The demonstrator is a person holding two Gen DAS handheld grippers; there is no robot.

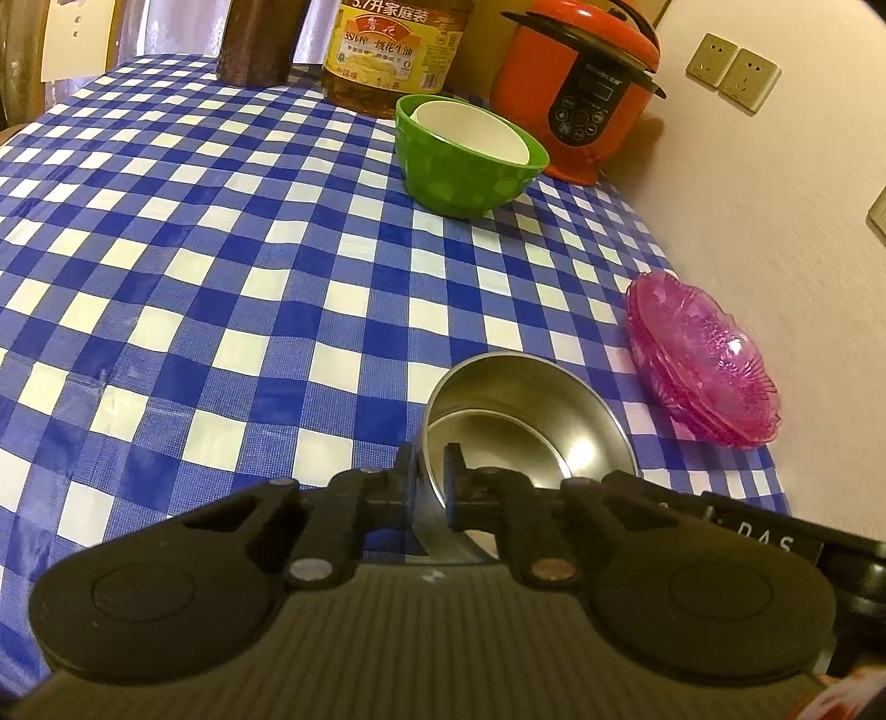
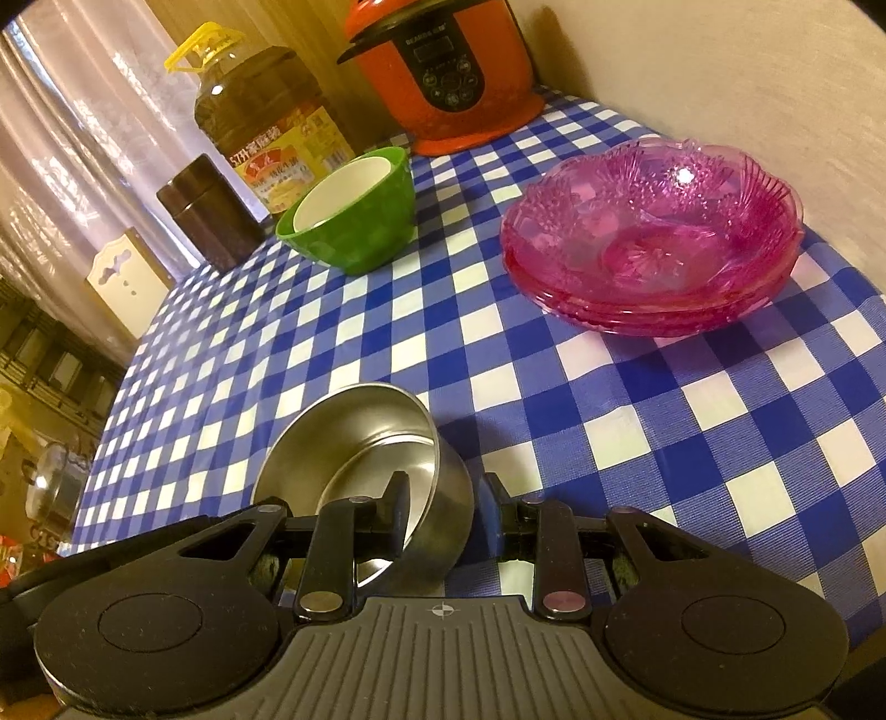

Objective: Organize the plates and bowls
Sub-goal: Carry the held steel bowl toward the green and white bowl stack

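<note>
Left wrist view: left gripper point(image 1: 431, 479) pinched onto the near wall of the steel bowl point(image 1: 526, 426), one finger outside the rim, one inside.
Grip: fingers drawn tight together with only the thin metal wall between them; a rim pinch, likely because the bowl is too wide to span.
Steel bowl: low on the checked tablecloth point(image 1: 221, 277), close to the near edge; whether it is tilted I cannot tell.
Stacks so far: white bowl point(image 1: 470, 133) nested in the green bowl point(image 1: 465, 171) far back by the red rice cooker point(image 1: 576, 94); pink glass plates point(image 1: 703, 365) piled at the right, by the wall.
Background: oil bottle point(image 1: 387, 50) behind the green bowl.
Right wrist view: right gripper point(image 2: 443, 518) on the same steel bowl point(image 2: 360, 448), straddling its right-hand wall.
Grip: left finger inside, blue-padded finger outside, clamped across the wall; the gap is wider here, seemingly because two nested shells sit between them.
Why two hands: opposite rims held, probably to steady or separate the nested pair.
Pink glass plates point(image 2: 653, 238): stacked, well apart, beyond to the right.
Green bowl point(image 2: 354, 221): farther back, left.
</note>
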